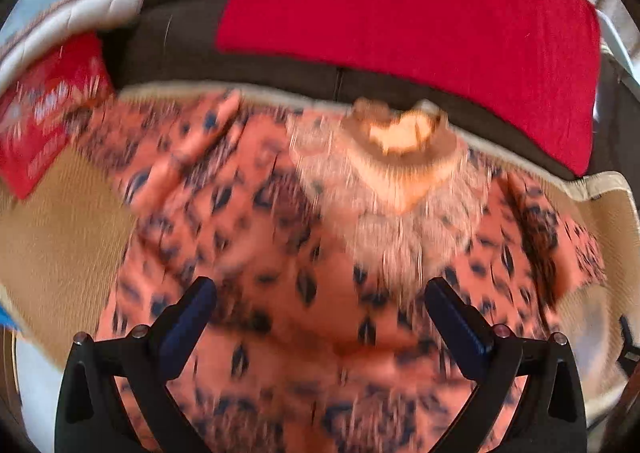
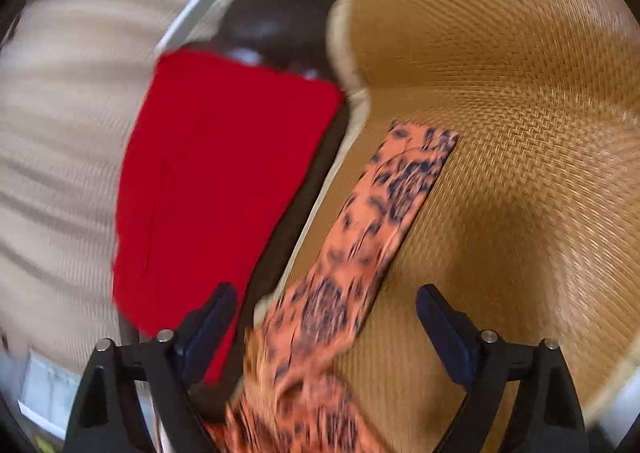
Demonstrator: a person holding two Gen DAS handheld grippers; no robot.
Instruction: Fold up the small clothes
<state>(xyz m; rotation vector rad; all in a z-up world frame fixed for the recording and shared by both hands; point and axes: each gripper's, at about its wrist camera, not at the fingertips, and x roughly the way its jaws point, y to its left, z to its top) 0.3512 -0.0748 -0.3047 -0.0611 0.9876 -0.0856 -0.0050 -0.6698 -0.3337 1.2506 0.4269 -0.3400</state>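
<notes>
An orange top with a dark leaf print lies spread on a tan woven mat, neck opening at the far edge, both sleeves out. My left gripper is open above the chest of the top, holding nothing. In the right wrist view a sleeve of the same top stretches across the mat. My right gripper is open over the sleeve's base, empty. Both views are motion-blurred.
A red folded cloth lies on a dark surface beyond the mat and also shows in the right wrist view. A red patterned item sits at the left. A beige ribbed cushion lies left.
</notes>
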